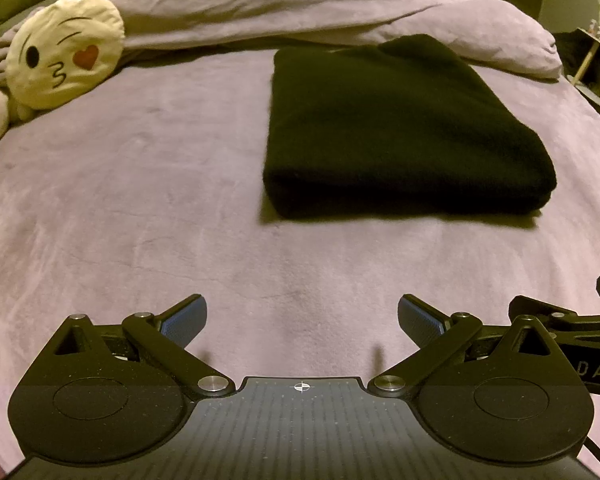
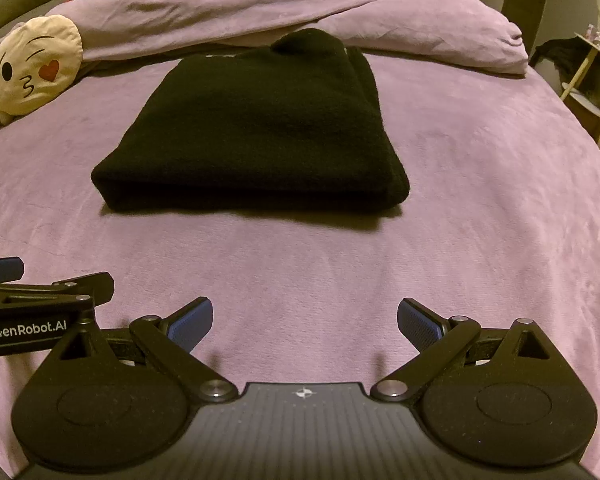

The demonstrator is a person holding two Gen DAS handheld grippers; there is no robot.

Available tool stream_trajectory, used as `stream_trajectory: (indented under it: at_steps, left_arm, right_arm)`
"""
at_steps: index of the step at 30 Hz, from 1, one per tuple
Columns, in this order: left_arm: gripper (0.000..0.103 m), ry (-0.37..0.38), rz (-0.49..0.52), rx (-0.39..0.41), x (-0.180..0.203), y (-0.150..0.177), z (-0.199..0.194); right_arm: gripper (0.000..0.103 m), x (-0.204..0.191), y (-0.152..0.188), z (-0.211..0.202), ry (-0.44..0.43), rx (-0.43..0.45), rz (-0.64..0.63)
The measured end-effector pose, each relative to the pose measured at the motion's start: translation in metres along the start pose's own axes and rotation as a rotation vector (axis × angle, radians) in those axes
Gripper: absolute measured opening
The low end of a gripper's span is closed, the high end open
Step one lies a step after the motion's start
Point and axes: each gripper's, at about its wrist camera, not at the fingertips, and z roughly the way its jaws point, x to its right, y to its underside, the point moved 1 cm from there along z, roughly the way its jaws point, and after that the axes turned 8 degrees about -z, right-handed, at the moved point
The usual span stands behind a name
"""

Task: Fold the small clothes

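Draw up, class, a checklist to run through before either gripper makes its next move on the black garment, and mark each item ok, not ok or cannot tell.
1. Left gripper open and empty: ok.
2. Right gripper open and empty: ok.
3. Both grippers apart from the black garment, bare purple bedspread between: ok.
4. Garment lies in a compact folded rectangle, near edge even: ok.
5. Far end tidy: not ok, a lump sticks up there.
6. Emoji cushion clear of the garment: ok.
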Motion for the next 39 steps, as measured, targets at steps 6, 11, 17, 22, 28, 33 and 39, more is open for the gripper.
stream_trajectory:
  at_steps: [6, 11, 17, 22, 28, 33, 39]
  left_arm:
    - [0.103, -0.001, -0.001, 0.0, -0.0005, 0.0006, 0.0007]
    - [0.103, -0.002, -0.005, -0.002, -0.0016, 0.0005, 0.001]
    - [0.103, -0.003, -0.007, 0.0, -0.0036, -0.0004, 0.0013]
    - [0.103, -0.002, -0.01, -0.002, -0.0047, -0.0004, 0.0013]
    - [0.103, 0.002, -0.008, -0.002, -0.0048, -0.0002, -0.0001]
    - [0.103, 0.0, -0.008, -0.002, -0.0043, -0.0003, -0.0001]
    - [0.103, 0.009, -0.007, -0.005, -0.0051, 0.0004, -0.0007]
  right_arm:
    - [0.099, 0.0015, 0.0005, 0.001, 0.0, -0.002, 0.004]
    - [0.099, 0.0017, 0.0002, 0.0012, 0.001, -0.002, 0.005]
    - [0.099, 0.0023, 0.0005, 0.001, 0.001, -0.002, 0.005]
    - [0.099, 0.0035, 0.0001, 0.0012, -0.001, -0.003, 0.009]
    - [0.099, 0.0036, 0.0004, 0.001, 0.001, -0.001, 0.009]
    - [0.099, 0.0033, 0.0008, 0.0012, 0.001, -0.001, 0.013]
    - [0.099, 0.0024, 0.0014, 0.0008, -0.001, 0.002, 0.012]
